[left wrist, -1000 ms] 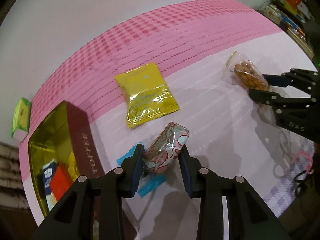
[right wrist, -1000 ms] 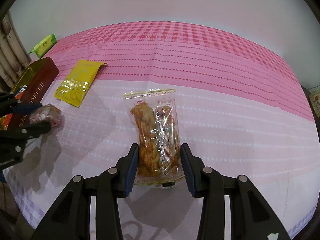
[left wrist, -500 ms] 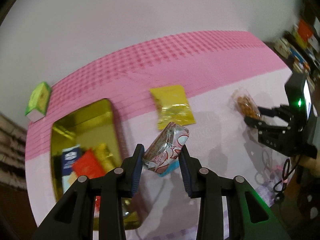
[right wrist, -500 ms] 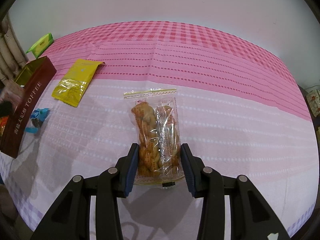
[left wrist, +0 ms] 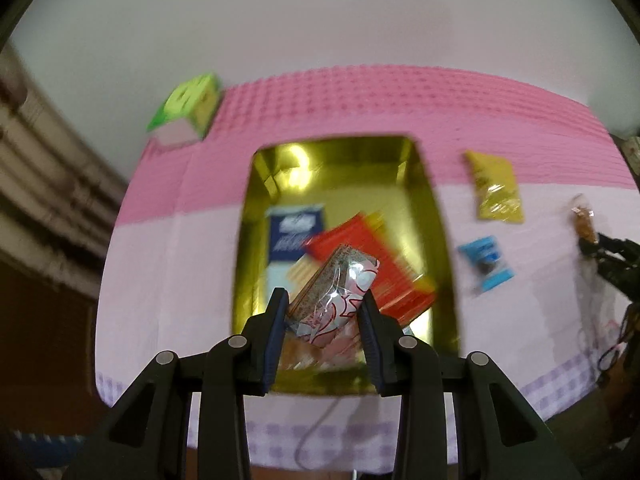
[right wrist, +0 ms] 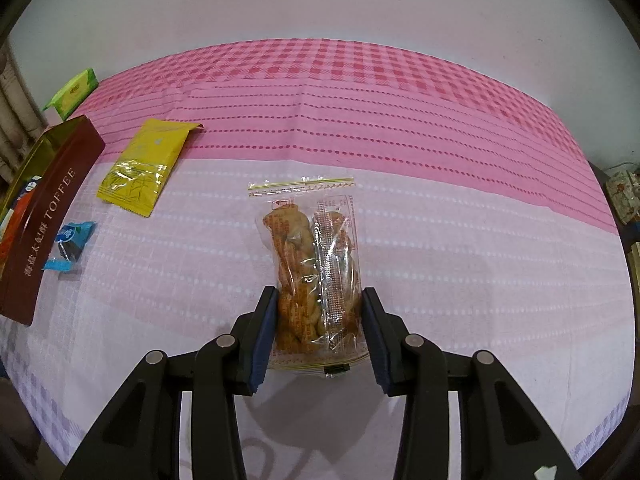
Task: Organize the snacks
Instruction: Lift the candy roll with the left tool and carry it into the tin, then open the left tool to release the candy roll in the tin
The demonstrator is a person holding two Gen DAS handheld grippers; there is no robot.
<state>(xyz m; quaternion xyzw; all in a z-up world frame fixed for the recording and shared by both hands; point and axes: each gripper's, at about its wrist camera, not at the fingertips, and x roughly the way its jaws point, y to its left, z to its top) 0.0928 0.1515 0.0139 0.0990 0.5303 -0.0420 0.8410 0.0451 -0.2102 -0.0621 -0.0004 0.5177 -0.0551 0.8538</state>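
My left gripper [left wrist: 323, 300] is shut on a clear snack pack with red and white print [left wrist: 334, 292] and holds it in the air above the gold-lined toffee tin [left wrist: 442, 240]. Inside the tin lie a blue packet [left wrist: 294, 230], a red packet [left wrist: 372, 256] and other snacks. My right gripper [right wrist: 319, 300] is shut on a clear bag of fried twists [right wrist: 314, 264] that rests on the pink tablecloth. In the right wrist view the tin [right wrist: 44, 216] shows its brown side at the far left.
A yellow packet [right wrist: 146, 166] and a small blue wrapped sweet [right wrist: 70, 244] lie on the cloth between tin and twist bag. A green box [left wrist: 186, 106] stands at the far left table edge by the wall. A cable hangs at the table's near edge.
The left gripper carried its snack pack leftward and up from beside the tin to directly over the tin's open inside. The right gripper and its twist bag stayed put.
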